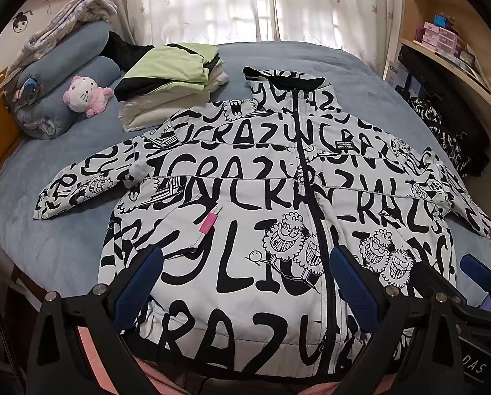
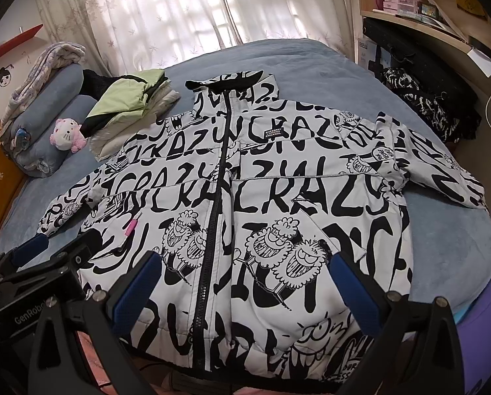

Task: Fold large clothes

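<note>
Blue bed (image 1: 64, 240) fills the frame; our jacket (image 1: 245, 204) lies flat and unfolded mid-frame, folded clothes (image 1: 169, 79) stacked upper left. Left tongs (image 1: 245, 283) and right tongs (image 2: 245, 283) hover wide, empty.

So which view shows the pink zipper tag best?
The left wrist view: the pink tag sits large and unobstructed left of the zipper. In the right wrist view it is smaller, toward the left edge, near the left gripper.
</note>
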The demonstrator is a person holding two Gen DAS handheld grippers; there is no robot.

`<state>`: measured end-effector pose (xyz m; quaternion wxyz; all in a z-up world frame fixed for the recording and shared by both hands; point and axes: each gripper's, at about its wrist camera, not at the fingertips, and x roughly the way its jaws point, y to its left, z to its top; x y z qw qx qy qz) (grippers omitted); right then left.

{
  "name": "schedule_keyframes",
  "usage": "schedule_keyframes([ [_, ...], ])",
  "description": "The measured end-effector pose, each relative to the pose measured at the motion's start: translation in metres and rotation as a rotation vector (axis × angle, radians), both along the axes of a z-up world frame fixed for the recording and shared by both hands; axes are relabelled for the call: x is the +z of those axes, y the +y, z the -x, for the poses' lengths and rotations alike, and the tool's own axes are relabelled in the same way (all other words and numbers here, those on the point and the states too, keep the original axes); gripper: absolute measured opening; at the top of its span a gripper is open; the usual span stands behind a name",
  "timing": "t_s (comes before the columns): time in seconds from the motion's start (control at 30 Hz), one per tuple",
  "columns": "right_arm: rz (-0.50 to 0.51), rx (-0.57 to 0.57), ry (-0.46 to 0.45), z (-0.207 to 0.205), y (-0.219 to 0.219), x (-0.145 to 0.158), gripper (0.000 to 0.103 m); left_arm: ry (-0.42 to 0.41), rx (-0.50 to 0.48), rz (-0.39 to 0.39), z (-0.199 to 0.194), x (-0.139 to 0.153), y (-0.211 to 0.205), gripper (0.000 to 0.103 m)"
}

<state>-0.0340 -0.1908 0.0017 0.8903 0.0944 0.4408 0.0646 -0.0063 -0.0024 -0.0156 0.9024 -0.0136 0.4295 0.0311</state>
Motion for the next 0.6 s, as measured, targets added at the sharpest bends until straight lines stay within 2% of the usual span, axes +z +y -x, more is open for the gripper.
schedule_keyframes([
  [0.6, 0.001, -0.006, 0.006, -0.0015, -0.0079, -0.0039, 0.103, 0.005, 0.0, -0.003, -0.0006, 0.0003, -0.0011, 0.1],
])
